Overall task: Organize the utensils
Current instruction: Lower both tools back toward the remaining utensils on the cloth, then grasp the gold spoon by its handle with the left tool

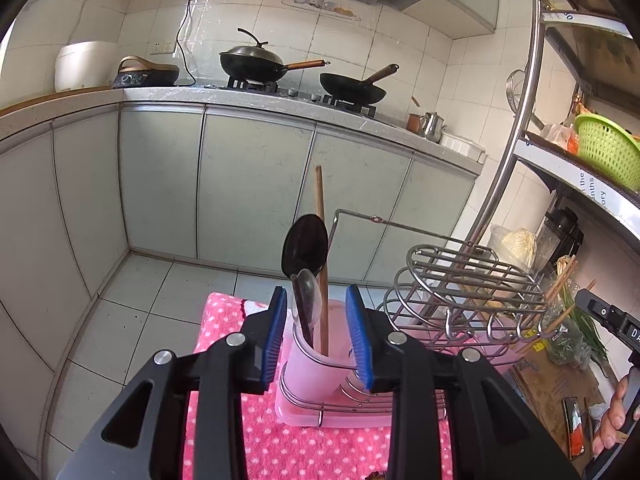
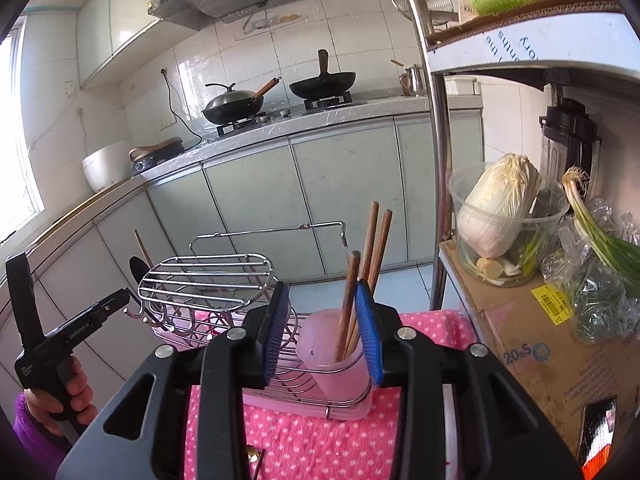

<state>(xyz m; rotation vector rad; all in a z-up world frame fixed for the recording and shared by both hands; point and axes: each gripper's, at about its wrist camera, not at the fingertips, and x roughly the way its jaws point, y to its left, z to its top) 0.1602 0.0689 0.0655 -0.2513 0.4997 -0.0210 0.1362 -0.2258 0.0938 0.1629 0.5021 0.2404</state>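
Both blue-padded black tools, left (image 1: 320,332) and right (image 2: 326,330), stood parted, gripping nothing, before frosted pink plastic cups (image 1: 308,364) in a chrome wire rack (image 2: 224,280), beside a brown cardboard box (image 2: 532,344) printed "20".

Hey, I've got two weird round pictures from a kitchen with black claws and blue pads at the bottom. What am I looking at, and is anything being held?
No robot here: a person holds a two-finger gripper in each hand, and each gripper carries a wide-angle camera looking along its fingers. One picture comes from the left gripper, the other from the right gripper. On a pink dotted cloth stands a wire rack with a pink cup at each end. The left view shows a cup holding a black spoon, a clear spoon and a chopstick. The right view shows a cup holding chopsticks. Both grippers are open around the utensils, so nothing is gripped.
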